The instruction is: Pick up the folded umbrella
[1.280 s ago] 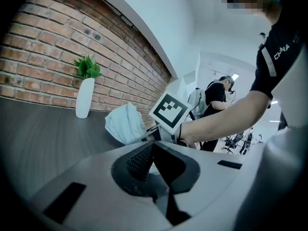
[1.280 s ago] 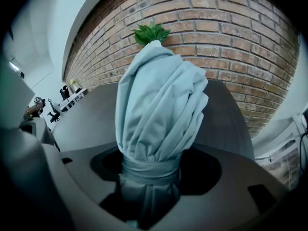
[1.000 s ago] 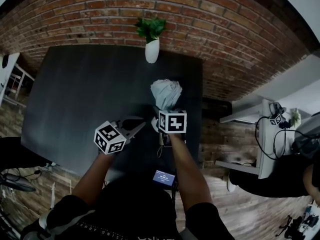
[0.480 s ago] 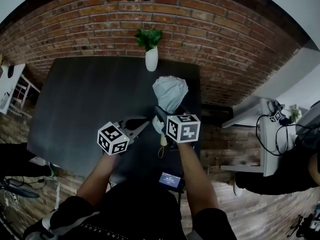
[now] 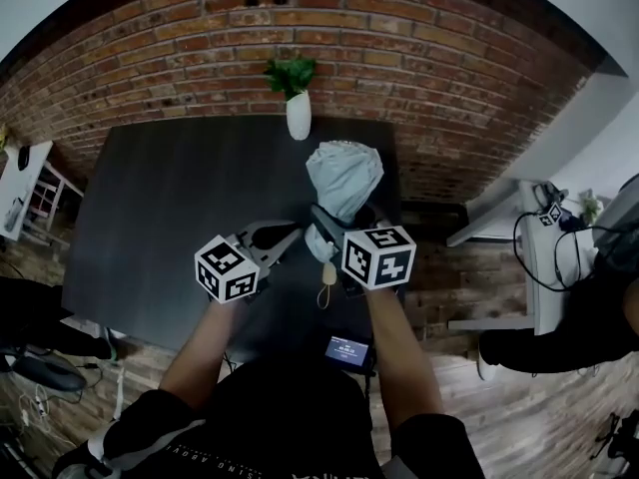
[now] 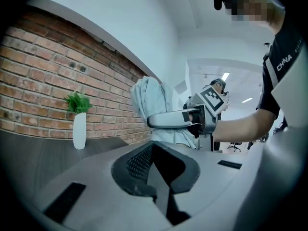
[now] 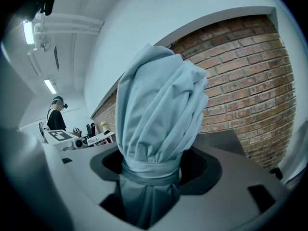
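Right gripper [image 5: 326, 224] pinches the umbrella [image 5: 342, 176] - jaws clamped on either side of the bundle, at the strap band wrapped round the fabric. In the right gripper view the umbrella [image 7: 159, 114] fills the gap between the jaws of the right gripper [image 7: 149, 177]. Pale grey-blue folds bulge out past the jaw tips. The part below the band sits down in the jaw throat.

In the left gripper view the umbrella [image 6: 149, 105] stands upright, canopy end up, with a finger of the right gripper [image 6: 166, 121] lying across its side. Its lower end is hidden behind the left gripper's body, so contact with the table can't be told there. In the head view a small beige loop [image 5: 325, 273] hangs below the right gripper, on the near side.

Left gripper [image 5: 291, 234] has its jaws pressed together with nothing between them. Its tips point toward the right gripper and sit just beside it, apart from the umbrella. In its own view the jaws of the left gripper [image 6: 158, 174] meet in a closed V, with the umbrella beyond and above them.

Both grippers are over the near right part of the dark table [image 5: 170, 198]. The white vase [image 5: 298, 116] with a green plant is well beyond the grippers at the far table edge, against the brick wall [image 5: 419, 58]. From the left gripper it shows as the vase [image 6: 79, 130] off to the left - far from the jaws.
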Demonstrator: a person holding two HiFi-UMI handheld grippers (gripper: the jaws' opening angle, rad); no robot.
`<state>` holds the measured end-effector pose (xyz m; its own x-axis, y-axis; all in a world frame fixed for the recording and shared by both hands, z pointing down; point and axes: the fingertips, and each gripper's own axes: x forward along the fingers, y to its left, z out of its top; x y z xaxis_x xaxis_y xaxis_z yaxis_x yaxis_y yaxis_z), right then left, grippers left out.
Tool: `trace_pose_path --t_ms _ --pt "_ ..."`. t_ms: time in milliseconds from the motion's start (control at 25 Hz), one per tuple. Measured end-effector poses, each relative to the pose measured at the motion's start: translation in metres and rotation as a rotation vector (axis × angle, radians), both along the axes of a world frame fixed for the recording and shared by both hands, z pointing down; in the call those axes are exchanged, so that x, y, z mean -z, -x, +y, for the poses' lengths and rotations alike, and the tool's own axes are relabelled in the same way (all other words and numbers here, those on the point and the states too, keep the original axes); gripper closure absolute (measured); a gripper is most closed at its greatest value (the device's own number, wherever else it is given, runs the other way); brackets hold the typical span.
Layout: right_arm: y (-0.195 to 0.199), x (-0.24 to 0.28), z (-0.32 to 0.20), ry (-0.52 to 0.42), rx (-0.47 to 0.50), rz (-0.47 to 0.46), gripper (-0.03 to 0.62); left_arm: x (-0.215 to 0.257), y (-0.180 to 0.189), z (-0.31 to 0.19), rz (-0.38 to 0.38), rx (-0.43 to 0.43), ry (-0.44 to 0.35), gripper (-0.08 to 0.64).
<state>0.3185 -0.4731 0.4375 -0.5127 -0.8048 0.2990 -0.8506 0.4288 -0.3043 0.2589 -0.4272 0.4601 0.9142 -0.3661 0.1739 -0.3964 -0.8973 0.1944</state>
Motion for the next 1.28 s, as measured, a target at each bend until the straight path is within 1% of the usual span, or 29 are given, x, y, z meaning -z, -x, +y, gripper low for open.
trace_pose_path --t_ms 240,600,1280 --pt "-0.006 0.007 0.005 -0.017 -0.014 -0.03 0.272 0.003 -0.003 0.002 0.003 -0.006 -0.002 0.558" --pt "-0.008 0.009 0.01 -0.034 -0.014 -0.044 0.272 0.006 -0.008 0.006 0.014 -0.022 -0.011 0.558" --pt "-0.005 0.007 0.02 -0.035 0.002 -0.019 0.272 0.007 -0.01 0.015 0.0 -0.041 -0.023 0.558"
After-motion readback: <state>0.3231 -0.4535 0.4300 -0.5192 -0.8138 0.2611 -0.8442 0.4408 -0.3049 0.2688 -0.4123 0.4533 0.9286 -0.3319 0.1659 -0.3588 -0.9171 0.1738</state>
